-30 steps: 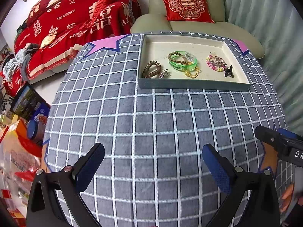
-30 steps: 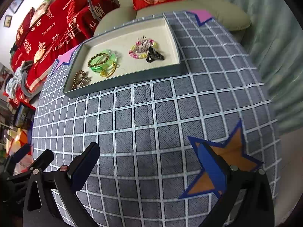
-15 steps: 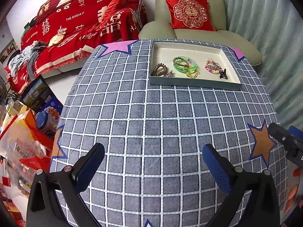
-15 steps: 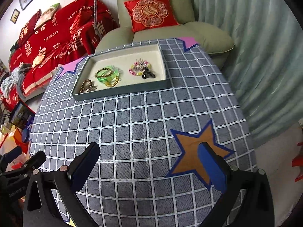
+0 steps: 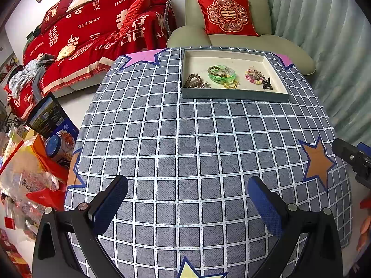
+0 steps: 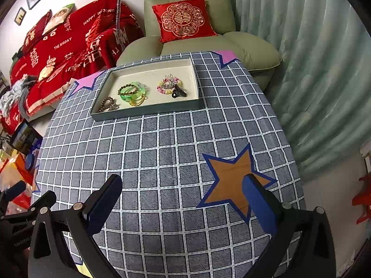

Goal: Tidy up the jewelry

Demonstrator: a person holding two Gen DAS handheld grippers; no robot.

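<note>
A grey tray (image 5: pixel 234 97) with a cream lining stands at the far side of the table; it also shows in the right wrist view (image 6: pixel 148 113). In it lie a brown bead bracelet (image 5: pixel 193 80), a green bangle (image 5: pixel 222 75), gold rings (image 5: pixel 230 85), a pink bead bracelet (image 5: pixel 254 78) and a black hair clip (image 5: pixel 267 85). My left gripper (image 5: pixel 187 199) is open and empty above the near part of the table. My right gripper (image 6: pixel 183 197) is open and empty near the table's right front, beside an orange star (image 6: pixel 234 180).
The table wears a grey checked cloth (image 5: pixel 185 143) with star patches at its corners. A green armchair with a red cushion (image 5: pixel 228 15) stands behind it, and a red-covered sofa (image 5: pixel 92 39) at the left. Boxes and bags (image 5: pixel 34 157) lie on the floor at the left.
Both grippers have drawn back and risen away from the tray, so the tray looks smaller and more of the table and room shows. Both stay open.
</note>
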